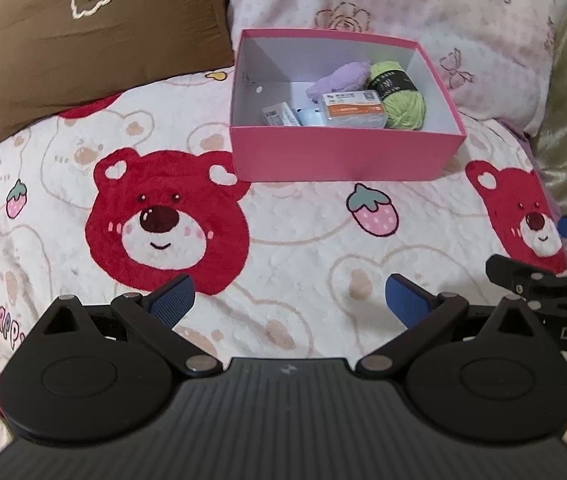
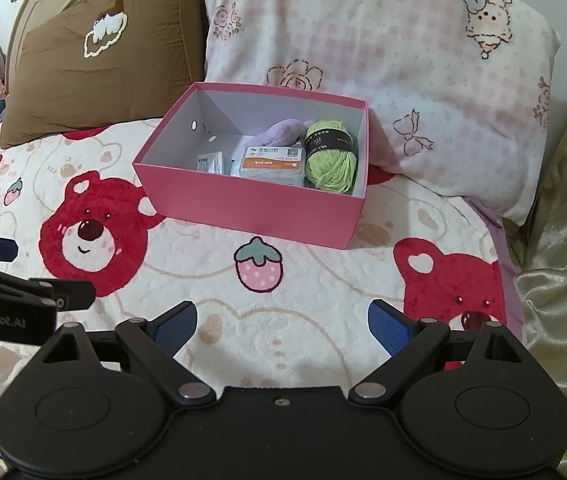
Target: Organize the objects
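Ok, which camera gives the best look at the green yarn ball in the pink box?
The right wrist view: the yarn ball shows nearly whole, its dark band plain, above the pink box front wall. In the left wrist view the yarn ball sits farther off, its lower part cut by the wall.

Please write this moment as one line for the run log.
left gripper: open, empty | right gripper: open, empty | pink box: on blanket, holds green yarn, purple cloth, small packs

Black left tool (image 1: 289,300), blue ribbed pads (image 1: 173,304), silver pivot screws, matching right tool (image 2: 282,326)
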The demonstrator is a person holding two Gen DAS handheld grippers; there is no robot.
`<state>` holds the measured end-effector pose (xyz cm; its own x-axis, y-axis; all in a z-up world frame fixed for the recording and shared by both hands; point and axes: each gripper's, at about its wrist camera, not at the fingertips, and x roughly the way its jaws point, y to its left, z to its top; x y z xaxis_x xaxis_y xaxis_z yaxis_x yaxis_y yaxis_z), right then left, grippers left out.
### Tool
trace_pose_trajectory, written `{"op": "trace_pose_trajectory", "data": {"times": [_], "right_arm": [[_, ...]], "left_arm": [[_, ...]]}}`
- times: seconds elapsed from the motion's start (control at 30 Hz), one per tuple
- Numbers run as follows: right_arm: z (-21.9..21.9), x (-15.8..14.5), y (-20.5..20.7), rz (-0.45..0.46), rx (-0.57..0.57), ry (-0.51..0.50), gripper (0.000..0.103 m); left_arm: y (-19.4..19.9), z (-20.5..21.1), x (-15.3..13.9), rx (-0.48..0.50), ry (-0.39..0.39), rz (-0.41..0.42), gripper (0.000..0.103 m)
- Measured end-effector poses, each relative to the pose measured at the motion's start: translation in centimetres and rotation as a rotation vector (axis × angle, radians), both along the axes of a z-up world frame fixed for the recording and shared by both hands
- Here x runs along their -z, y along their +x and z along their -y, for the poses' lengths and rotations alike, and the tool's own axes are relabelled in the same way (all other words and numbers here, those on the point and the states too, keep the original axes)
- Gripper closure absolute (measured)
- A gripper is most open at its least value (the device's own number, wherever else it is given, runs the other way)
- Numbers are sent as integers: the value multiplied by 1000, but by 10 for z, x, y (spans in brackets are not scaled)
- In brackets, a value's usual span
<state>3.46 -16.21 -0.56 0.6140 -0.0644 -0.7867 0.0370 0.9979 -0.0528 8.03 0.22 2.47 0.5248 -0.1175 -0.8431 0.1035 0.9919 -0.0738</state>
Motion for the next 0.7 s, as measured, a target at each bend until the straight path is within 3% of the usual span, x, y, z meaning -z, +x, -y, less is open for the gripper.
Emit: {"op": "trace_pose_trajectory", "data": {"times": [0.7], "right_arm": [[2,-1,-1,10,5,-1,8]], "left_arm": [[3,1,4,-19,35,-12,0]]}}
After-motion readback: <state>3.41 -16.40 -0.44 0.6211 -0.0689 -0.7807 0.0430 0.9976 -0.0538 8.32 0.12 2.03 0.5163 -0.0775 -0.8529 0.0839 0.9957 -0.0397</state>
